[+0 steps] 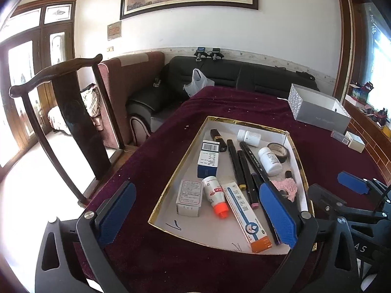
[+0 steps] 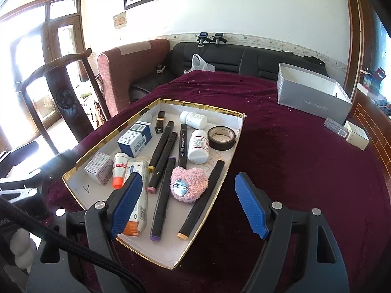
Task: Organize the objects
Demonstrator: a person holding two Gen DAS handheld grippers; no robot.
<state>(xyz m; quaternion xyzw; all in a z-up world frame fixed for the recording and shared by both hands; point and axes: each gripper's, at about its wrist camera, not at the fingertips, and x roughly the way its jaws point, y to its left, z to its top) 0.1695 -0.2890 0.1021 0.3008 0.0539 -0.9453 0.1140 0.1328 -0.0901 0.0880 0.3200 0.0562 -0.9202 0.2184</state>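
Observation:
A shallow white tray with a gold rim (image 1: pixel 156 207) (image 2: pixel 73 169) lies on the dark red tablecloth. It holds several black markers (image 2: pixel 162 195), two white pill bottles (image 2: pixel 199 146), a blue-and-white box (image 1: pixel 207 157), a small grey box (image 1: pixel 189 196), a white tube with an orange cap (image 1: pixel 216 196), a long ointment box (image 1: pixel 246 216), a roll of dark tape (image 2: pixel 222 138), a lipstick (image 2: pixel 160 121) and a pink fluffy clip (image 2: pixel 189 188). My left gripper (image 1: pixel 198 216) hangs open over the tray's near end. My right gripper (image 2: pixel 189 206) stands open over the tray's near right corner. Neither holds anything.
An open grey shoe box (image 1: pixel 317 112) (image 2: pixel 312 100) stands at the table's far right, with two small boxes (image 2: pixel 352 131) beside it. A dark wooden chair (image 1: pixel 68 112) stands left of the table. A black sofa (image 1: pixel 232 73) runs behind it.

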